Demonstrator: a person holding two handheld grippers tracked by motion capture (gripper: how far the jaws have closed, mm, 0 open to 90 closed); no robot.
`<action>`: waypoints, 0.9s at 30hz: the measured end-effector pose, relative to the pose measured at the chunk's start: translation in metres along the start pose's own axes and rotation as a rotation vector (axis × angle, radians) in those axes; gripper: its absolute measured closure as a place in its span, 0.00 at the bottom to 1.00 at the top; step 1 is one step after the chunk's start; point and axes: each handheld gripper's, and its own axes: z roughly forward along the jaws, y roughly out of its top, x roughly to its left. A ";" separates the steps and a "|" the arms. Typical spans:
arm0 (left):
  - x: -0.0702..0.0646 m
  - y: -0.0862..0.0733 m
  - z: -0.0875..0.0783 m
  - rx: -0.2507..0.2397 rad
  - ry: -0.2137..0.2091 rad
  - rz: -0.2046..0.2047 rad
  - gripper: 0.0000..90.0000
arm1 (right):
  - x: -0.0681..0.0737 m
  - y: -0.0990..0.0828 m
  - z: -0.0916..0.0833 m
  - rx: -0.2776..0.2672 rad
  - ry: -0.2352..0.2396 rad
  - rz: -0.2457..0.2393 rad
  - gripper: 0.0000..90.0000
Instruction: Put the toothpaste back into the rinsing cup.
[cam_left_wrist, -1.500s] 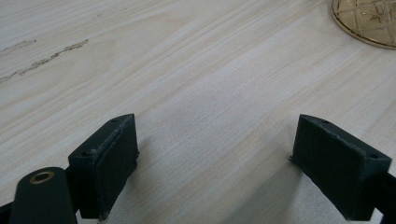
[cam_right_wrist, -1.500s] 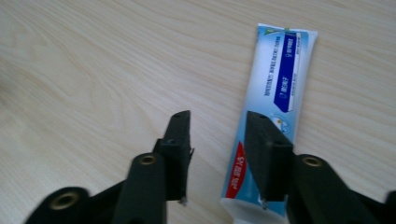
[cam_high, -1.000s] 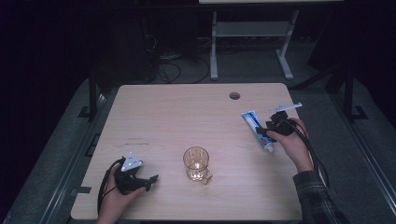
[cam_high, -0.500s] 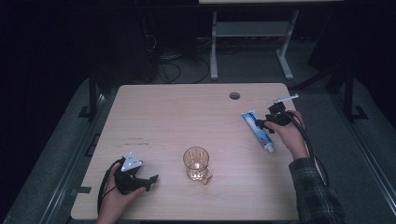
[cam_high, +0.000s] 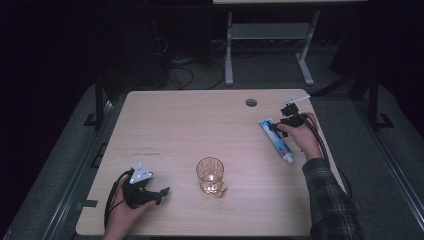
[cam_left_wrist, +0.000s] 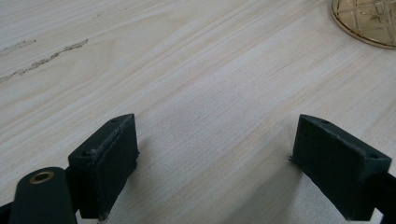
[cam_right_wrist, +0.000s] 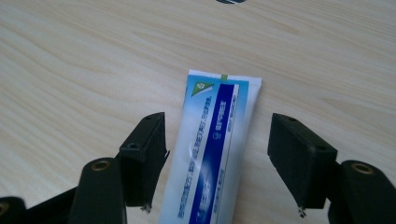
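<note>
Left gripper (cam_high: 150, 192) at the wooden table's (cam_high: 190, 130) near edge, jaws spread, nothing between. Amber cut-glass cup (cam_high: 210, 175) near centre. Farther right, blue-and-white toothpaste tube (cam_right_wrist: 212, 154) lies flat between right gripper's (cam_right_wrist: 219, 163) jaws, just been opening, pads clear.

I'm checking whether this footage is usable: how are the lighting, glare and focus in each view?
High view: lit table, dark surroundings, slightly soft, the glass glinting. Left gripper view: even light, sharp wood grain, soft shadows under the left claw. Right gripper view: the toothpaste tube has sheen and blurs toward the bottom edge between the right claw pads.
</note>
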 end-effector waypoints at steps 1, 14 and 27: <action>0.000 0.000 0.000 0.000 0.000 0.000 0.14 | 0.000 0.000 0.002 0.005 0.002 0.010 0.41; 0.000 0.000 0.000 0.000 0.000 0.000 0.14 | 0.004 0.006 0.030 0.084 -0.022 -0.005 0.38; 0.000 0.000 0.000 0.000 0.000 0.001 0.14 | 0.008 0.002 0.042 0.128 -0.058 -0.044 0.38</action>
